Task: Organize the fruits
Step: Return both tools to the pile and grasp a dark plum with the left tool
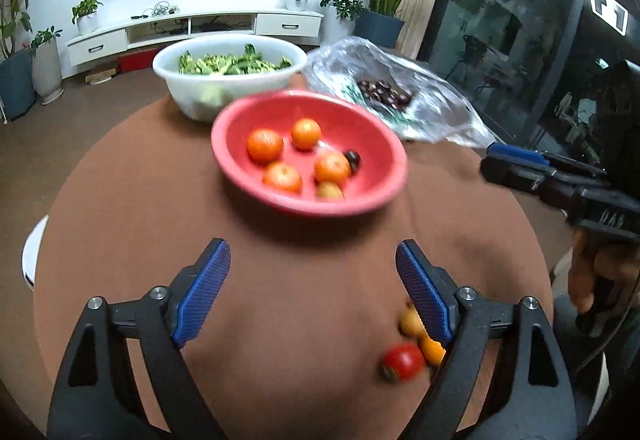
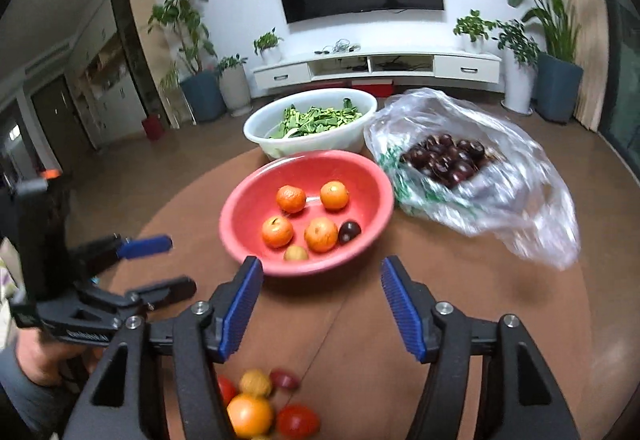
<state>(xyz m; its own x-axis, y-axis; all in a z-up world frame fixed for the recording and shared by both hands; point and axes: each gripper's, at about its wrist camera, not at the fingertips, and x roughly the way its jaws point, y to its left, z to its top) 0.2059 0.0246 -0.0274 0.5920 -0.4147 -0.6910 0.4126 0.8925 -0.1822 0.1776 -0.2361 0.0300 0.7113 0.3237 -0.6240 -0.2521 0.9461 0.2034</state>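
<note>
A red bowl [image 1: 304, 206] sits mid-table and holds several oranges [image 1: 265, 145], a dark plum [image 1: 353, 160] and a small yellowish fruit [image 1: 330, 191]. My left gripper [image 1: 312, 252] hangs open just in front of it, nothing between its fingers. Loose fruit lies by its right finger: a tomato [image 1: 402, 360], an orange [image 1: 433, 350] and a yellowish fruit [image 1: 412, 322]. In the right wrist view my right gripper [image 2: 322, 268] is open and empty, before the red bowl [image 2: 228, 228]. Loose orange [image 2: 250, 414], tomato [image 2: 298, 420] and yellowish fruit [image 2: 256, 382] lie below its left finger.
A white bowl [image 2: 312, 144] of green leaves stands behind the red one. To its right a clear plastic bag [image 2: 520, 200] holds dark plums [image 2: 444, 156]. The round brown table [image 2: 460, 320] ends close on each side. The other gripper [image 1: 520, 168] is at the right edge.
</note>
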